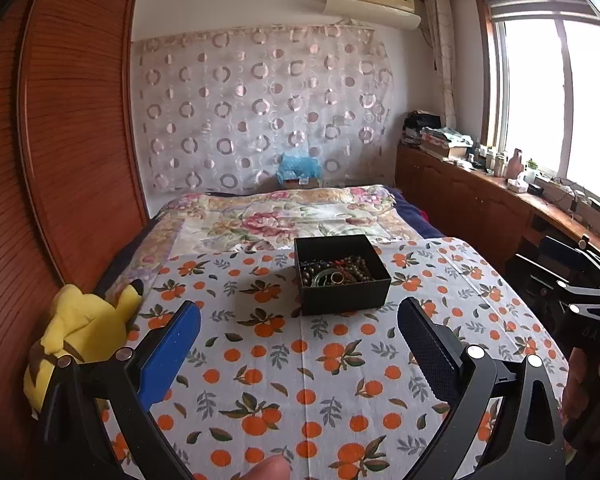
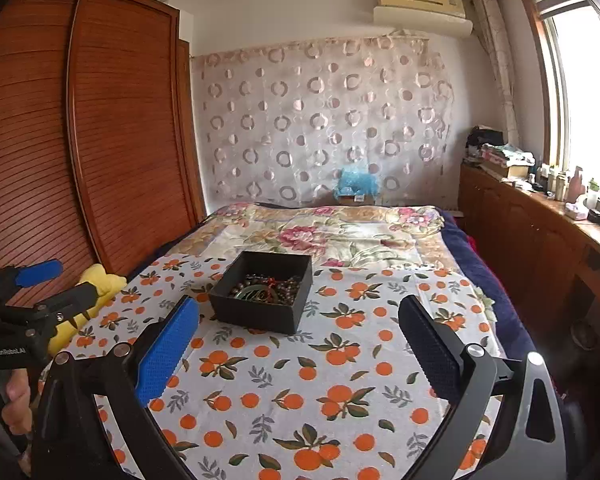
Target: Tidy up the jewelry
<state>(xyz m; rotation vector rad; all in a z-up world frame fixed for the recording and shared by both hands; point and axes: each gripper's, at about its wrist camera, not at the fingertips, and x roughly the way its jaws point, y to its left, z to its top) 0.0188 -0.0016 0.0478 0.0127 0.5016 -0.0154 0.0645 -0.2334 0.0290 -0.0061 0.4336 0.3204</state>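
Toward the far edge of the orange-print cloth [image 1: 300, 360] sits the black box [image 1: 342, 276] holding tangled beads [image 1: 352, 268]. Both the left gripper [image 1: 300, 312] and right gripper [image 2: 300, 312] hover short of it, fingers spread, empty. Best reach in slowly, pinching one strand, lifting gently to avoid dragging the tangle.

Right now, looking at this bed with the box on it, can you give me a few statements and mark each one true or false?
1. The black box holds beads and bangles. True.
2. The left gripper grips a necklace. False: its jaws are open and empty.
3. The yellow plush toy sits inside the box. False: it lies at the bed's edge, by the wardrobe.
4. The box rests on the orange-print cloth. True.
5. The right gripper is open. True.
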